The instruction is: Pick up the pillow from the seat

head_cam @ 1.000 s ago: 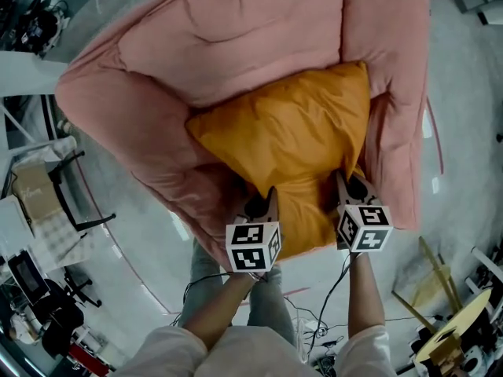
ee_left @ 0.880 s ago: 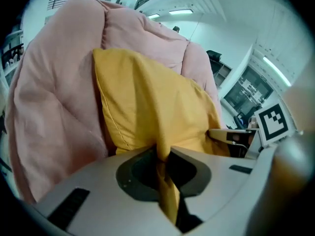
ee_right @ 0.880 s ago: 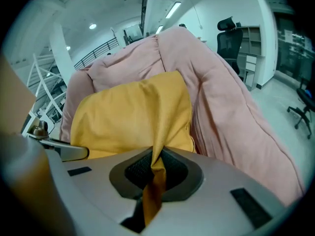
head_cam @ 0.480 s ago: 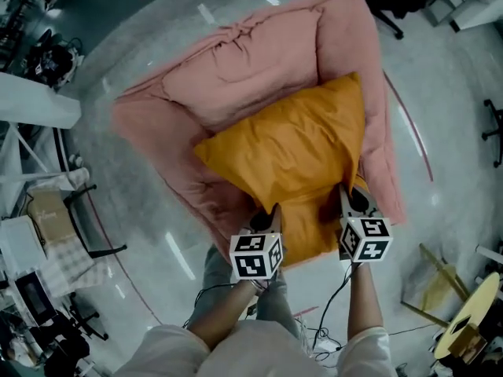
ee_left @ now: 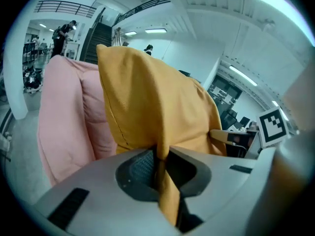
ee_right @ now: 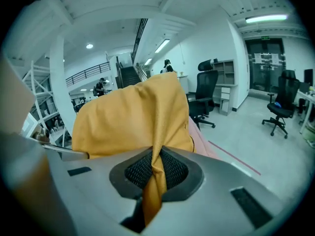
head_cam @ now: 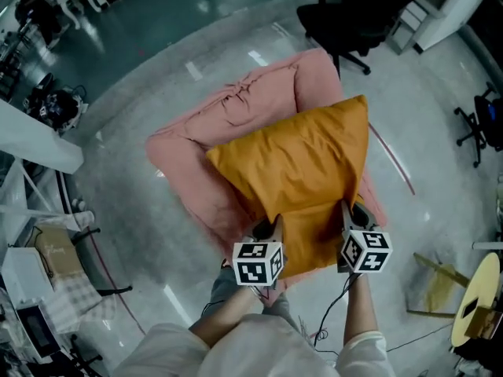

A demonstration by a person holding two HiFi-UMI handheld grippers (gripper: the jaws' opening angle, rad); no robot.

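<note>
The orange pillow (head_cam: 302, 171) hangs in the air above the pink padded seat (head_cam: 212, 144), held by its near edge. My left gripper (head_cam: 273, 225) is shut on a pinch of the pillow's fabric (ee_left: 160, 151) at the near left corner. My right gripper (head_cam: 346, 210) is shut on the pillow's cloth (ee_right: 156, 168) at the near right corner. In both gripper views the orange pillow (ee_right: 133, 117) rises above the jaws and fills the middle, with the pink seat (ee_left: 64, 117) behind it on the left.
A black office chair (head_cam: 354, 18) stands beyond the seat, another (head_cam: 483, 120) at the far right. White racks and clutter (head_cam: 39, 234) line the left side. A yellow round board and wooden pieces (head_cam: 468, 305) lie at the lower right. Cables (head_cam: 330, 328) trail on the grey floor.
The pillow has come up off the seat with both grippers holding it. The seat looks smaller and lower in the head view, and more floor and the black chair have come into sight.
</note>
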